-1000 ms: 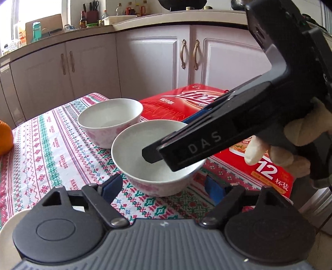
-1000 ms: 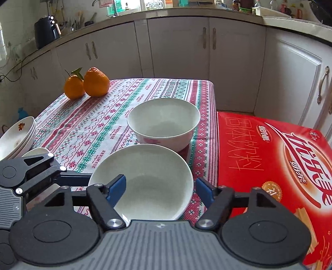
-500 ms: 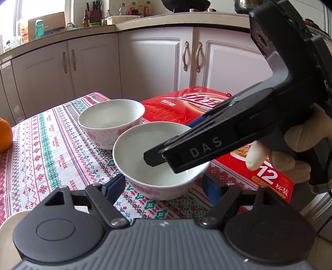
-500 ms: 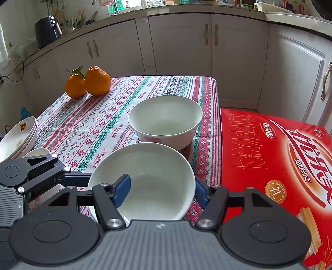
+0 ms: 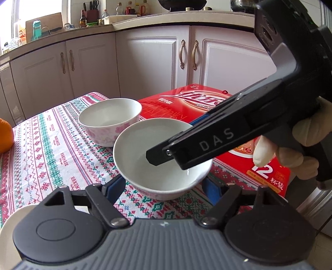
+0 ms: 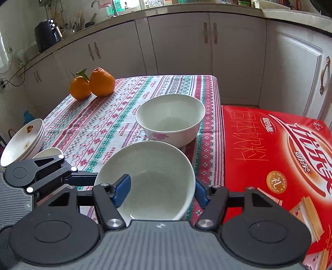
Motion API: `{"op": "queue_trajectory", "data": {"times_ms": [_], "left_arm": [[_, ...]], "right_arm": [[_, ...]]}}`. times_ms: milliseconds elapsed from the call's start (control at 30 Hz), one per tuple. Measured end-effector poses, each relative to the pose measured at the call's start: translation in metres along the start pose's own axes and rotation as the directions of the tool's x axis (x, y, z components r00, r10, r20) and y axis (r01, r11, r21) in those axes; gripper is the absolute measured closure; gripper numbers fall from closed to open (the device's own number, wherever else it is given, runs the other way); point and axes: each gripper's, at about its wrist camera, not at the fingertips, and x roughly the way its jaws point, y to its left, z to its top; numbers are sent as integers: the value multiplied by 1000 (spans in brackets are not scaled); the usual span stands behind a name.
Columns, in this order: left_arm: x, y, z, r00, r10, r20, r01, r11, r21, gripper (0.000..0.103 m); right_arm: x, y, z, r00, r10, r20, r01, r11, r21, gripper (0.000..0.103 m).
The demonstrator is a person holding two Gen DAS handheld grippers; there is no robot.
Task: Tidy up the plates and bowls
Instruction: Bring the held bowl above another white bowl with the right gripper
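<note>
Grasp step: right gripper (image 6: pixel 160 190) fingers straddle the near bowl's (image 6: pixel 153 178) right wall on the tablecloth (image 6: pixel 99 128), closing but not visibly clamped (left gripper (image 5: pixel 164 185) wide open, empty), next squeeze, lift, nest into far bowl (image 6: pixel 170 119).

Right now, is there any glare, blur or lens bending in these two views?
Left wrist view: window blown out at top left, cabinets bowed by the fisheye, near bowl sharp. Right wrist view: even daylight, counter edge curved, red box slightly glossy, no motion blur on the near bowl.
</note>
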Motion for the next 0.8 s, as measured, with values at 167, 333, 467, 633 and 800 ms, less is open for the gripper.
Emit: {"op": "queue_trajectory", "data": {"times_ms": [167,333,467,633,800], "left_arm": [[-8,-2,-2,1000,-2,-4,2,1000,4,23],[-18,-7,-3,1000,-3,-2,3,1000,9,23],[-27,-10,-3,1000,-5,4,5,1000,7,23],[-44,-14,-3,1000,2,17,-2,1000,10,23],[-65,-13,-6,999,18,33,-18,1000,0,23]], "right_arm": [[-8,6,-2,1000,8,-11,-8,1000,-5,33],[-15,12,-2,1000,7,-22,-7,1000,-3,33],[-23,16,-3,1000,9,-19,-9,1000,-10,33],[-34,26,-5,1000,3,-14,-3,1000,-27,33],[-42,39,-5,1000,12,-8,-12,999,-51,33]]}}
